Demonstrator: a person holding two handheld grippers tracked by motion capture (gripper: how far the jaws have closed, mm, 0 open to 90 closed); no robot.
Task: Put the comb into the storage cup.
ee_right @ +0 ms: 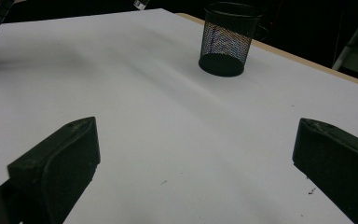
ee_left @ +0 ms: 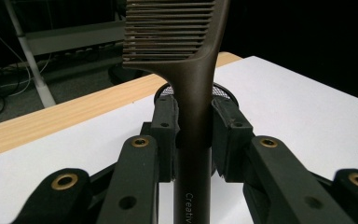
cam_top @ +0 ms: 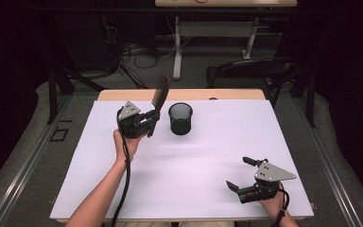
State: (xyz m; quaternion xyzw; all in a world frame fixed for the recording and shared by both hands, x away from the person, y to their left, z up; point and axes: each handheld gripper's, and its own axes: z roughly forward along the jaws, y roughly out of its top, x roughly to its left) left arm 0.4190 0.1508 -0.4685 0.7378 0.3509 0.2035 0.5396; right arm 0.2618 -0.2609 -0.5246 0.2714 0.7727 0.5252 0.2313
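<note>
My left gripper (cam_top: 153, 122) is shut on the handle of a dark brown comb (cam_top: 159, 96), which stands nearly upright with its toothed end up. In the left gripper view the comb (ee_left: 186, 56) rises between the two pads, its teeth at the top. A black mesh cup (cam_top: 180, 118) stands on the white table cover just right of that gripper, a short gap away; its rim peeks out behind the comb (ee_left: 221, 91). My right gripper (cam_top: 239, 173) rests low at the front right, open and empty, its jaws pointing left. The cup (ee_right: 226, 39) stands far ahead of those jaws.
A white sheet (cam_top: 184, 161) covers the table, with a wooden strip (cam_top: 184, 94) bare along the far edge. Beyond the table stand a dark chair (cam_top: 250, 71) and another desk's legs (cam_top: 177, 42) amid floor cables.
</note>
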